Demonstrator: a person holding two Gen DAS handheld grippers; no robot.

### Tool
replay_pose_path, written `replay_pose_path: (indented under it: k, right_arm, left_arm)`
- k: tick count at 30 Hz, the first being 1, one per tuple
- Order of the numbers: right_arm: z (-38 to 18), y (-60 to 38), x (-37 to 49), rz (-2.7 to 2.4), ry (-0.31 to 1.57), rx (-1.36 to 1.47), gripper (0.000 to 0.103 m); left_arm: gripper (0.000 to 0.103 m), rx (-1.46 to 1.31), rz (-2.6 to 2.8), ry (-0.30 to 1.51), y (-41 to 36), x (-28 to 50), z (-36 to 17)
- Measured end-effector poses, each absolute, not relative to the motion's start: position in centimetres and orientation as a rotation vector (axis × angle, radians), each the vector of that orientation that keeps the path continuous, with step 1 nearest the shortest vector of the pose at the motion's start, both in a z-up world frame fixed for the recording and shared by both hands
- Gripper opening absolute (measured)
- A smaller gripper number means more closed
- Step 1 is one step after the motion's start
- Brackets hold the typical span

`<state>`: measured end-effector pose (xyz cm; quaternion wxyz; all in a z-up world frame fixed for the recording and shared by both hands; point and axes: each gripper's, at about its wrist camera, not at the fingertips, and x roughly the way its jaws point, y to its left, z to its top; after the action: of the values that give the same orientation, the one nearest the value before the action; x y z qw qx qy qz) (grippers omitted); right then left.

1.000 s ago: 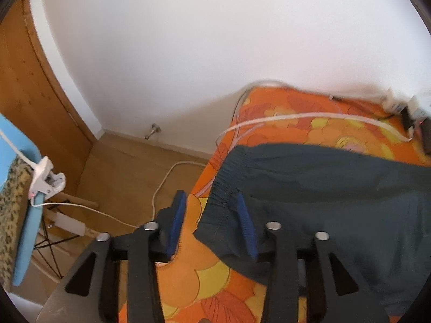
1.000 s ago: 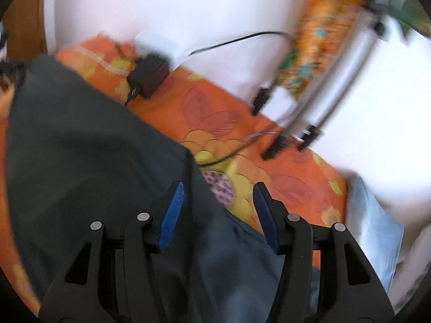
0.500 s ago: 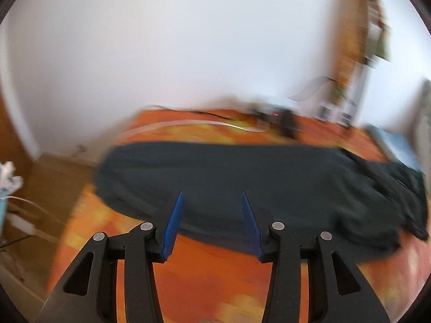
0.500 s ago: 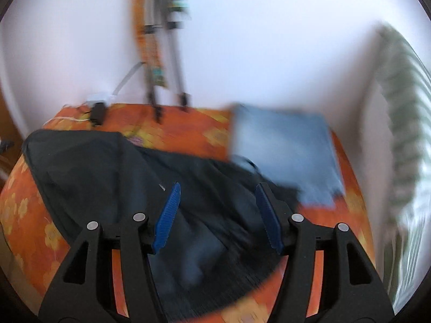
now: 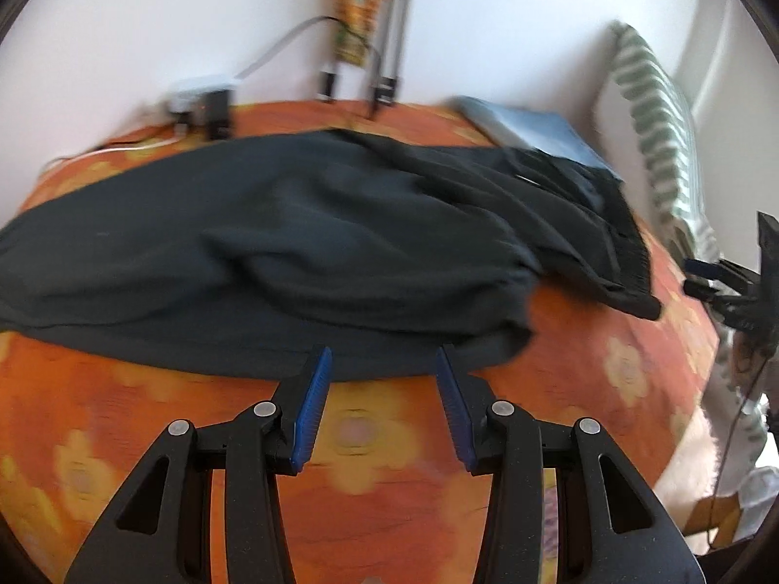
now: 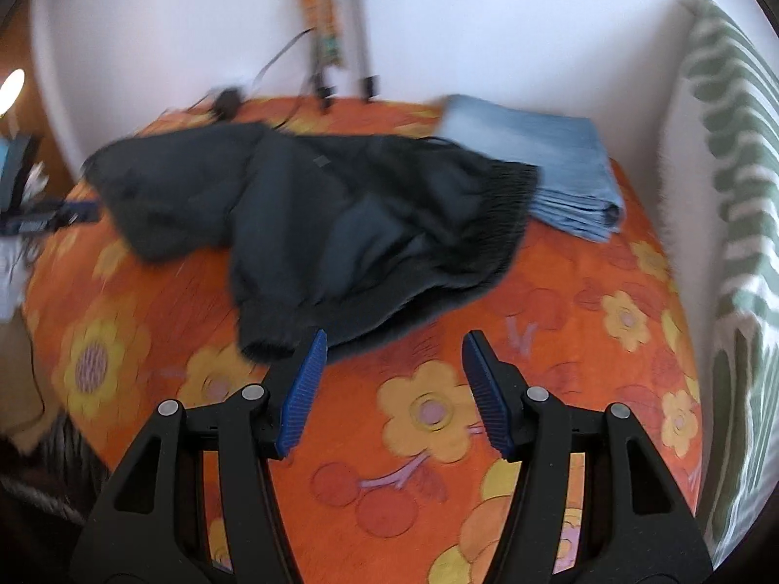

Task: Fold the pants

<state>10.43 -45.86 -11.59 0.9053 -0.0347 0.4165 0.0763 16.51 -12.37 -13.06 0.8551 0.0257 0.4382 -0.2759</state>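
Left wrist: left tool agape, empty, near pants.

I see both grippers pulled back from the dark pants: the left gripper no longer straddles the waistband, the right gripper now hangs over bare orange cover.

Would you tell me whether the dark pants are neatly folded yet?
Not neatly: the dark pants lie rumpled on the orange bedspread, one part flopped over, edges uneven.
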Motion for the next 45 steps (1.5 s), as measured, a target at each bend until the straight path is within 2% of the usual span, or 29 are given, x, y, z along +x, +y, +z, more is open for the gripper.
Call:
replay_pose_path:
  k: [8, 10, 13, 18, 20, 21, 22, 23, 24, 25, 29, 38, 43, 45]
  right_arm:
    - [-12.9, -42.2, 9.9, 0.278, 0.824, -0.248, 0.061]
    - [-13.1, -41.2, 9.8, 0.289, 0.807, -0.328, 0.062]
    - [-13.5, -39.1, 9.4, 0.302, 0.753, -0.48, 0.069]
    - [-14.6, -36.6, 9.6, 0.366, 0.728, -0.633, 0.069]
    - [-15.4, -35.5, 9.9, 0.347, 0.711, -0.725, 0.069]
    - [-15.7, -35.4, 10.1, 0.343, 0.706, -0.745, 0.069]
    - [-15.8, -35.3, 10.3, 0.346, 0.71, -0.756, 0.065]
    - [-15.8, -35.3, 10.6, 0.354, 0.718, -0.75, 0.047]
    - [-15.8, -35.5, 10.9, 0.372, 0.738, -0.733, 0.036]
    - [-15.7, -35.7, 11.4, 0.386, 0.769, -0.704, 0.017]
    - [-14.0, -37.4, 12.3, 0.381, 0.775, -0.628, 0.012]
    - [-6.8, -46.3, 20.3, 0.16, 0.735, -0.336, 0.011]
    - [-7.9, -50.0, 26.9, 0.048, 0.822, -0.238, 0.011]
    - [-9.6, -51.1, 29.0, 0.008, 0.89, -0.21, 0.015]
  left_arm:
    - [0.044, 0.036, -0.664, 0.971, -17.6, 15.3, -14.2]
    - [0.056, 0.054, -0.665, 0.965, -18.9, 15.1, -14.4]
    - [0.058, 0.089, -0.648, 0.968, -20.3, 15.1, -15.0]
    - [0.058, 0.065, -0.605, 1.002, -21.0, 16.1, -16.0]
    - [0.053, 0.058, -0.592, 1.004, -21.1, 16.4, -16.3]
    - [0.036, 0.057, -0.589, 1.002, -21.2, 16.5, -16.4]
    - [0.014, 0.059, -0.582, 1.0, -21.2, 16.7, -16.5]
    - [0.009, 0.059, -0.58, 0.998, -21.2, 16.8, -16.5]
    - [0.006, 0.055, -0.584, 0.994, -21.0, 16.9, -16.6]
    - [0.004, 0.053, -0.584, 0.996, -20.9, 17.0, -16.7]
    - [0.003, 0.032, -0.604, 0.997, -20.2, 16.8, -16.2]
    - [0.002, 0.063, -0.643, 0.983, -19.2, 15.0, -14.9]
    - [0.002, 0.072, -0.662, 0.985, -18.9, 14.4, -14.6]
    - [0.002, 0.08, -0.668, 0.991, -18.8, 14.1, -14.7]
